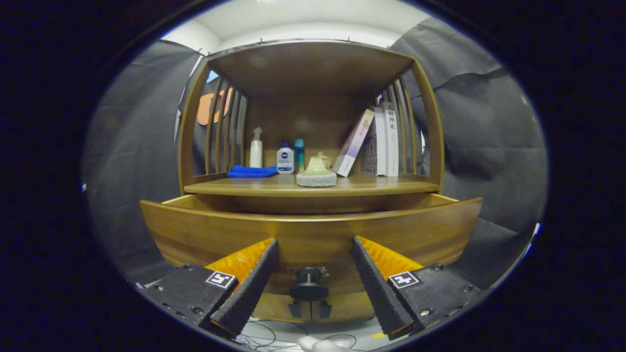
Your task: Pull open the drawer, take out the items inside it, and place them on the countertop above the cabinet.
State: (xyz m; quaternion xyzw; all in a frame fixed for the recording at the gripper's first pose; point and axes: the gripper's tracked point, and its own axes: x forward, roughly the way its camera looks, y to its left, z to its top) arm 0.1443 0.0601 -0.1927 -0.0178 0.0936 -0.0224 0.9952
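Note:
The wooden cabinet's drawer (313,230) stands pulled out toward me, its curved front just ahead of my fingers. Its dark round knob (308,286) sits between the two fingers, untouched. My gripper (313,247) is open, fingers spread wide to either side of the knob and holding nothing. The drawer's inside is hidden behind its front panel. Above it runs the countertop (391,185), with a pale lidded stone-like piece (316,173) near its front middle.
On the countertop stand a folded blue cloth (253,171), a white pump bottle (256,149), a small white bottle (285,159), a teal bottle (299,154) and several leaning books (376,142). Slatted sides and a top shelf enclose it. Cables lie on the floor below.

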